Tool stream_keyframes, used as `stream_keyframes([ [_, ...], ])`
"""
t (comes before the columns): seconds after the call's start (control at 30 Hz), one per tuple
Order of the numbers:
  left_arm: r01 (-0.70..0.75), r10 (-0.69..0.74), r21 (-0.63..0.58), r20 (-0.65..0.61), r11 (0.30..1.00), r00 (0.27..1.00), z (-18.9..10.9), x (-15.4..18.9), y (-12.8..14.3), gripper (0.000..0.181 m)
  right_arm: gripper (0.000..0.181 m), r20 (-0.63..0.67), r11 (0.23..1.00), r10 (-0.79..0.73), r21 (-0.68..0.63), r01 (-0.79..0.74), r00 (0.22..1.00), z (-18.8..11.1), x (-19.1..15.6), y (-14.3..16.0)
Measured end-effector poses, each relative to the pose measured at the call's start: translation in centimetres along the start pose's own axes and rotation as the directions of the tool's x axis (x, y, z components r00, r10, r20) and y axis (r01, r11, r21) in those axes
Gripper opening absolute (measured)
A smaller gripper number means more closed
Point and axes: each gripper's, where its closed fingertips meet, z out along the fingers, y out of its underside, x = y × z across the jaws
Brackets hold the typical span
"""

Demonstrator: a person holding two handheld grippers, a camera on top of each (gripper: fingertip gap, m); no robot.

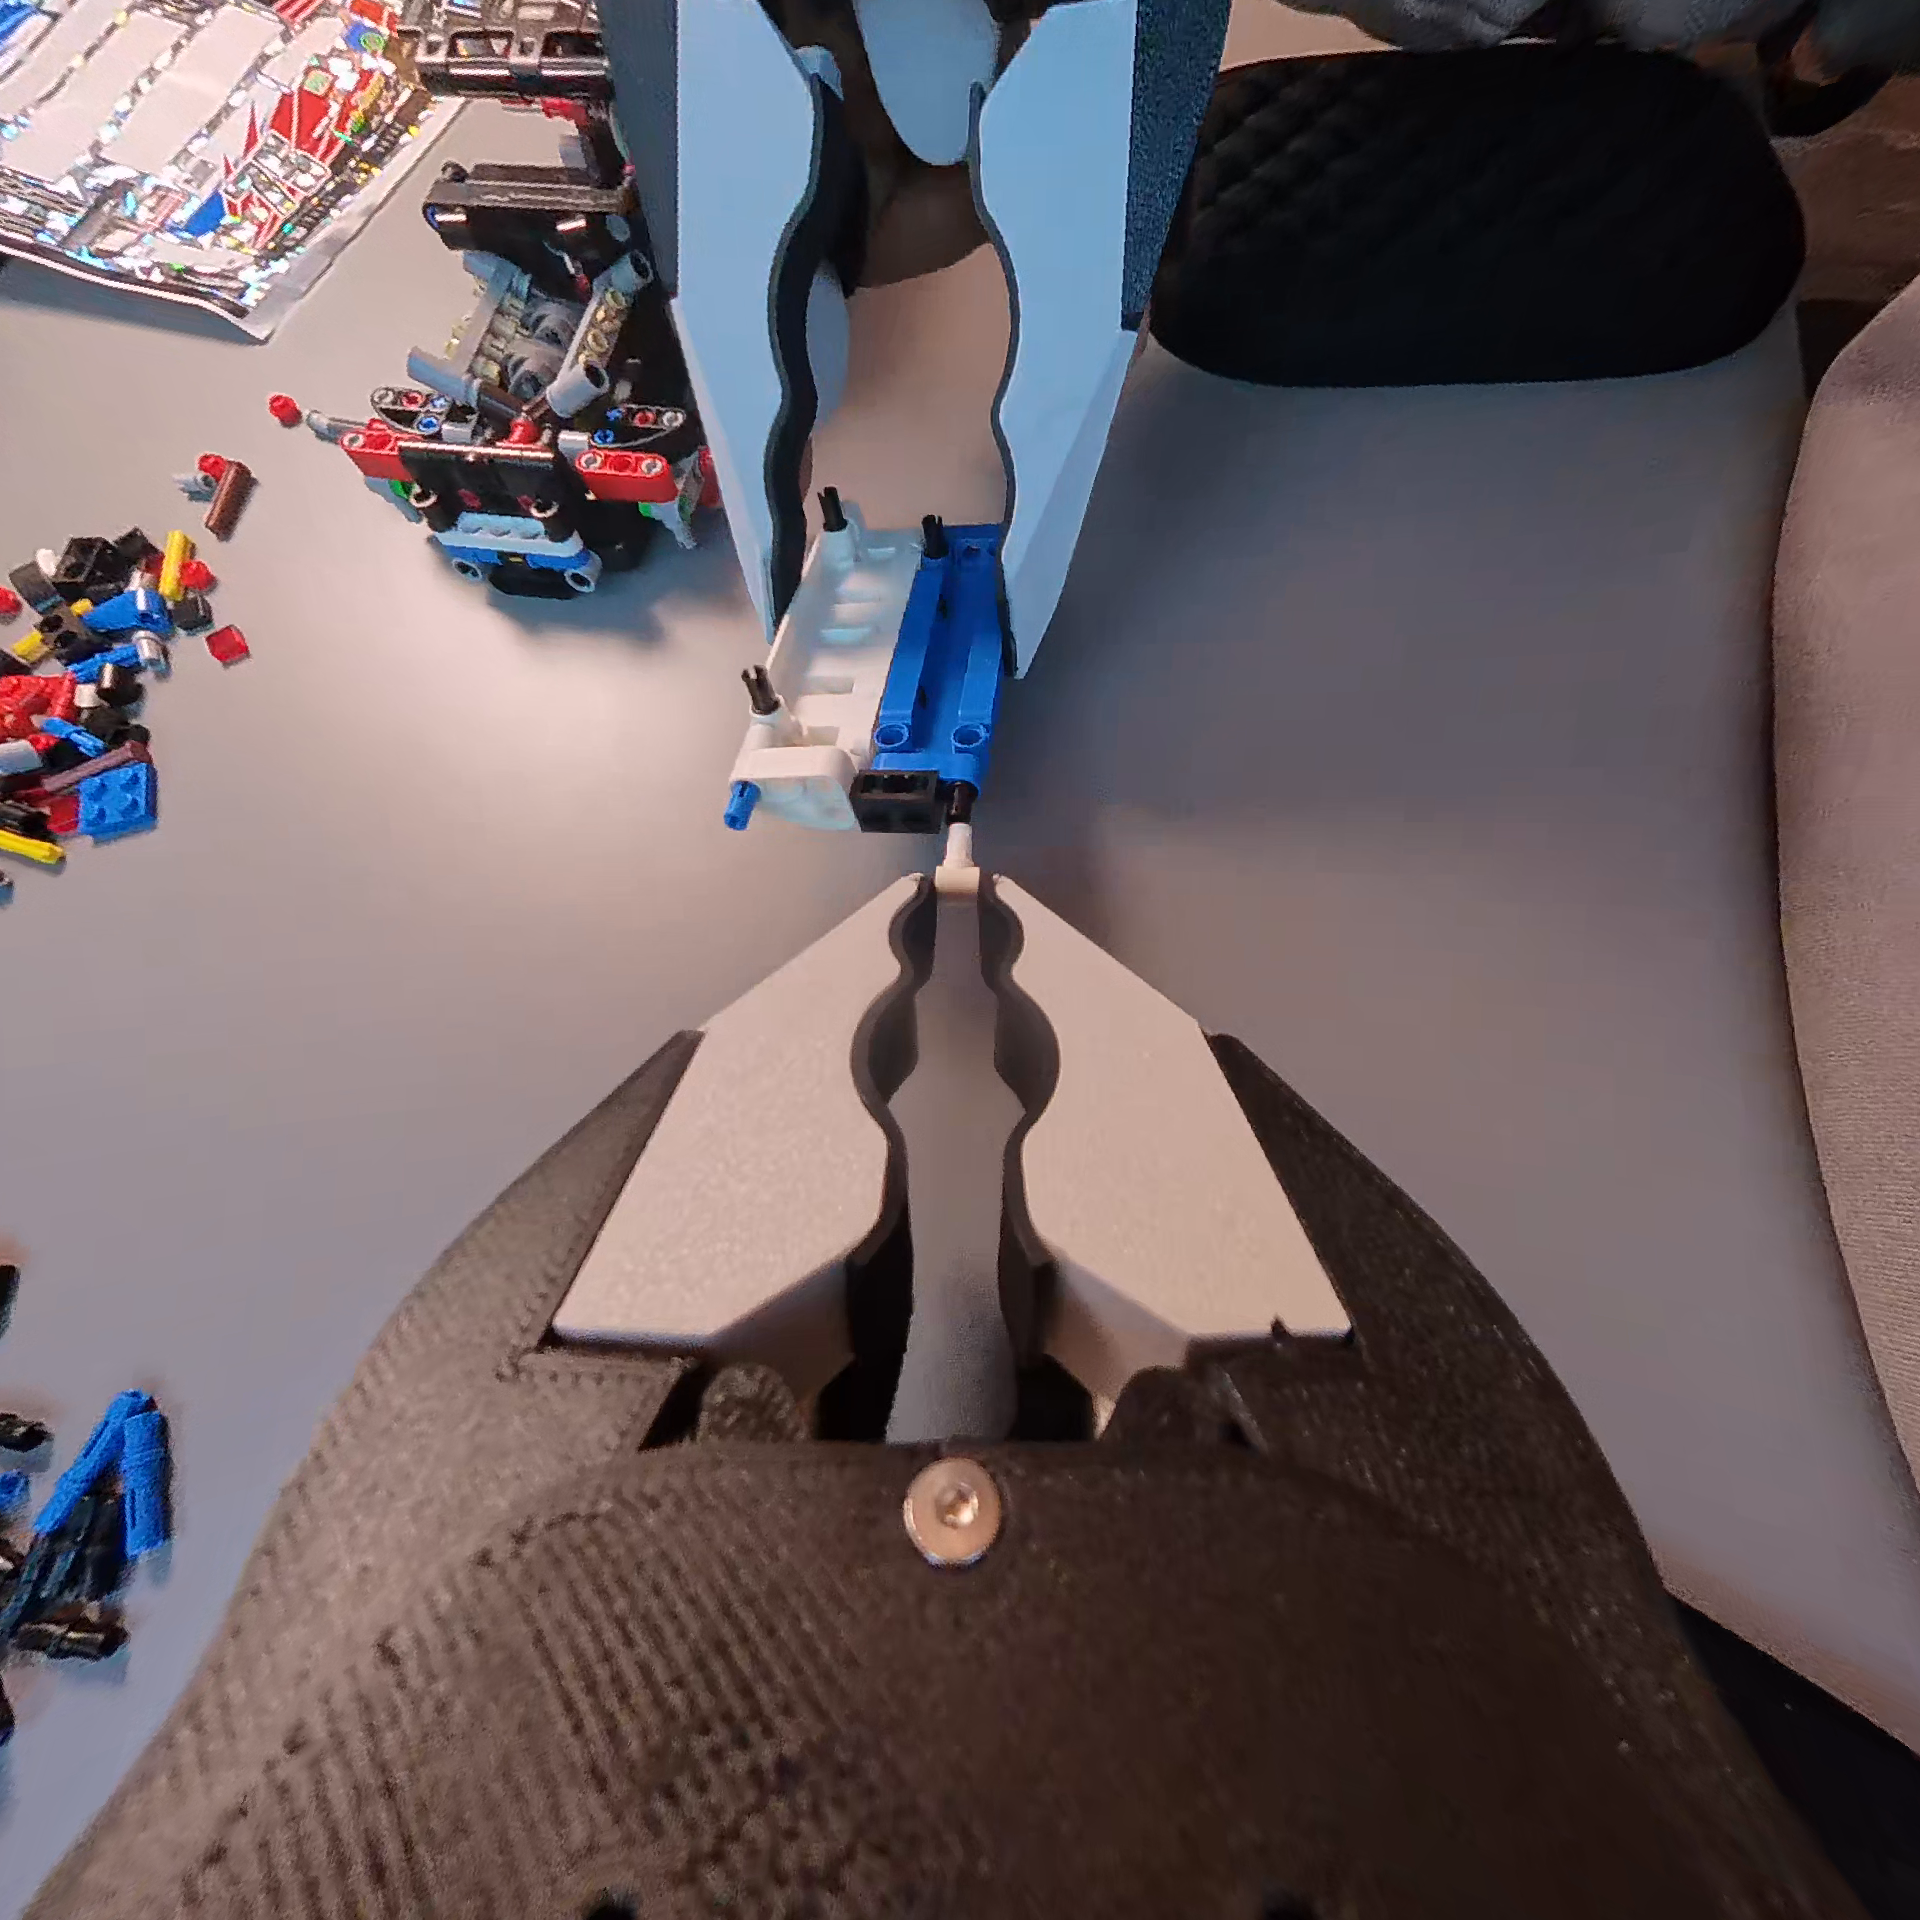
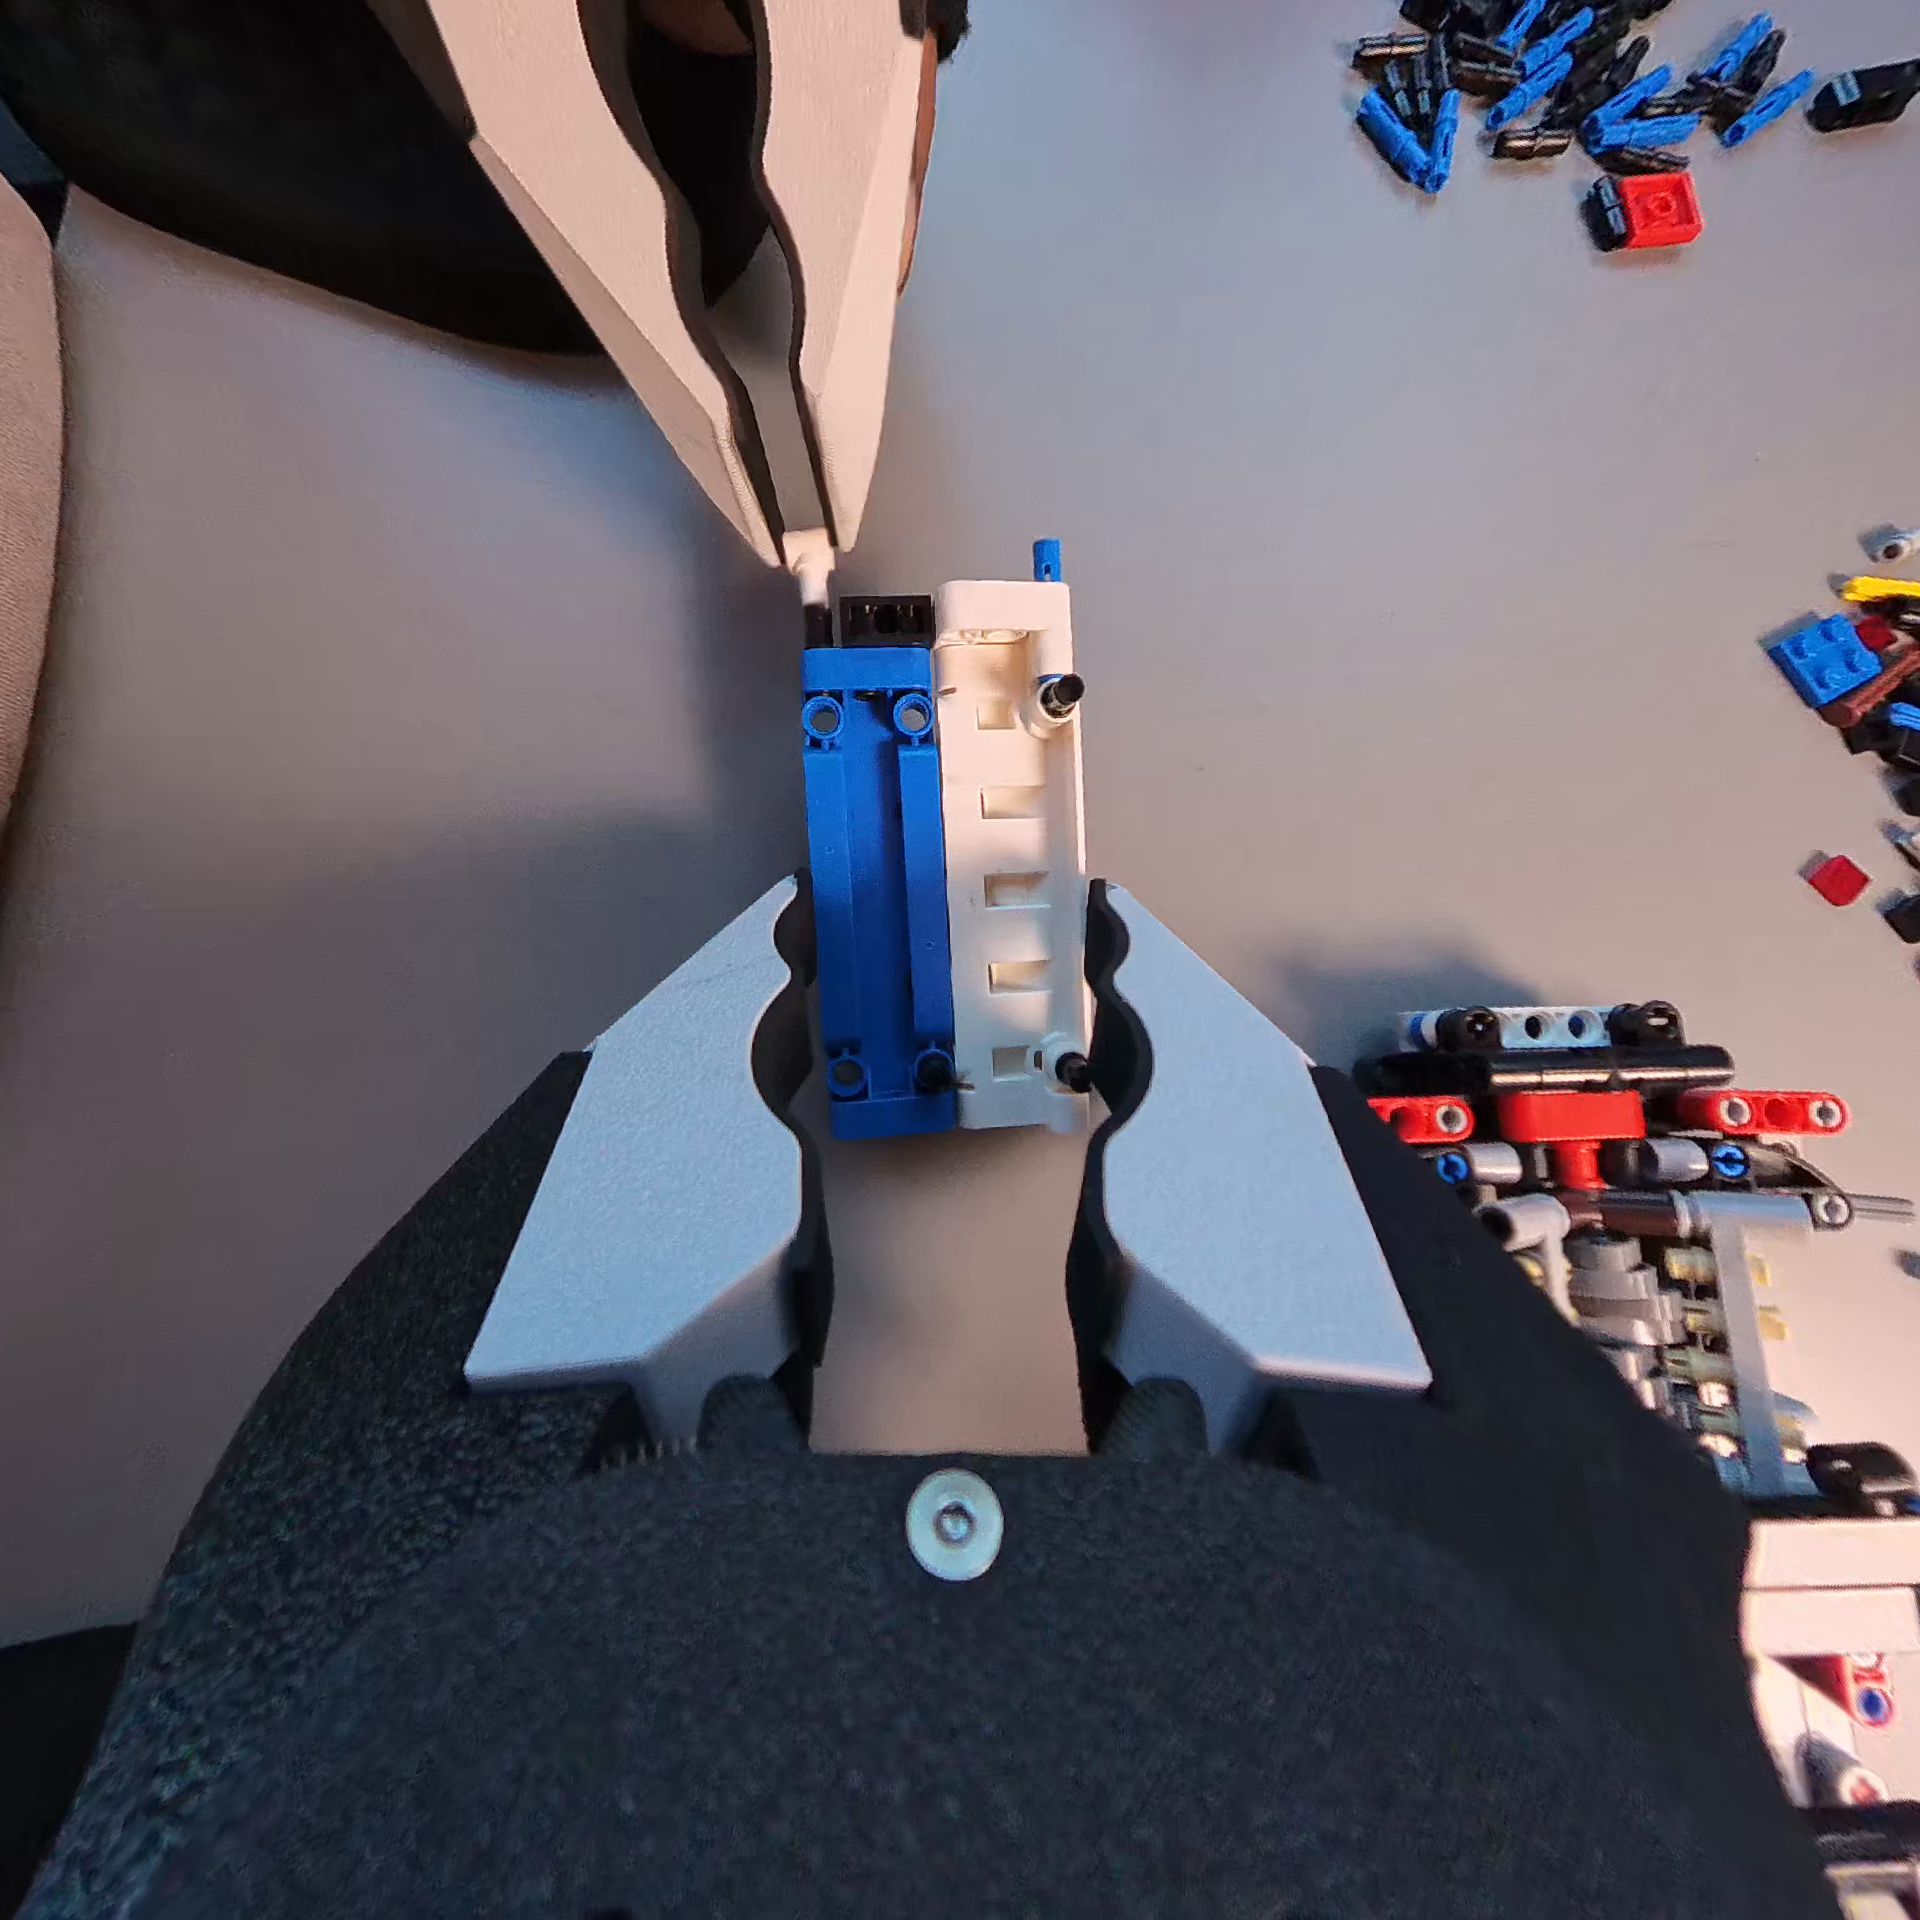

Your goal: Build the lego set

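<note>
A blue and white lego sub-assembly [image 2: 940,883] with black pins lies on the grey table, also in the left wrist view [image 1: 883,675]. My right gripper [image 2: 943,914] is shut on its sides and shows from above in the left wrist view [image 1: 894,582]. My left gripper [image 1: 956,881] is shut on a small white pin piece [image 1: 958,847] whose tip touches the black pin at the blue panel's end. In the right wrist view the left gripper [image 2: 810,545] holds the white piece [image 2: 812,580] at the assembly's far left corner.
A partly built black, red and grey lego model [image 1: 530,436] stands left of the assembly, also in the right wrist view [image 2: 1621,1174]. Loose bricks [image 1: 94,686] and blue pins [image 2: 1558,83] lie around. An instruction booklet [image 1: 197,145] lies far left. A black chair seat [image 1: 1475,218] is at the table edge. Tip to tip, the grippers are about 7 cm apart.
</note>
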Motion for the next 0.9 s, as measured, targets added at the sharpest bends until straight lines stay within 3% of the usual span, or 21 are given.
stream_keyframes([
  [0.9, -0.001, 0.001, -0.029, -0.006, 1.000, 1.000, 0.56, 0.22, 0.62, 0.006, 0.050, -0.006, 1.000, 0.005, 0.008, -0.005, 1.000, 0.19, -0.19, 0.40],
])
